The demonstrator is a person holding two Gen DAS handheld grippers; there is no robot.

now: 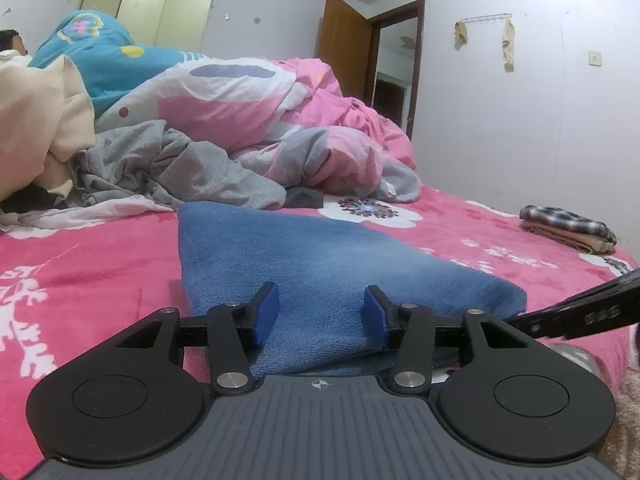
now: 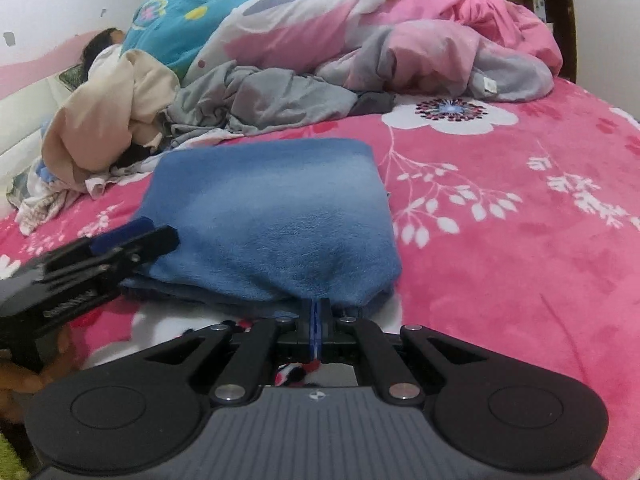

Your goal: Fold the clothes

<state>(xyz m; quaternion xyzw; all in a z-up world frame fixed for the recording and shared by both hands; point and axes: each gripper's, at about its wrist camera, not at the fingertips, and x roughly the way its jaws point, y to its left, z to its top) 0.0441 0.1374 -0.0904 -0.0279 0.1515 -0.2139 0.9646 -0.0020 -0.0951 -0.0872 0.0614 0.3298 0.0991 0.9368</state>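
the blue fleecy folded garment (image 2: 276, 216) lies flat on the pink plush bedspread with white flowers (image 2: 500, 240), at the near edge of the bed. the right gripper (image 2: 316, 312) has its jaws pressed together, pinching the near hem of that blue garment, whose edge drapes over the tips. the left gripper (image 1: 320, 312) sits at the garment's near left corner with its blue-padded fingers (image 1: 266, 312) partly spread; the cloth lies between and under them, and the pads do not press on it.

beyond the garment, toward the head of the bed, a crumpled grey jersey cloth (image 1: 176, 168) lies heaped beside a cream-coloured bundle (image 1: 40, 128). behind those a pink, white and grey quilt (image 1: 248, 108) and a turquoise patterned blanket (image 1: 108, 60) are piled up, with a person's dark hair (image 2: 98, 42) showing at the far left. to the garment's right, well apart near the bed's far edge, a small folded stack topped with black-and-white check fabric (image 1: 568, 226) rests on the bedspread. the room has pale walls (image 1: 520, 100), a brown wooden door (image 1: 348, 56) standing ajar, a pale yellow wardrobe (image 1: 168, 20), and a hook rail (image 1: 486, 20) with pale cloths hanging.
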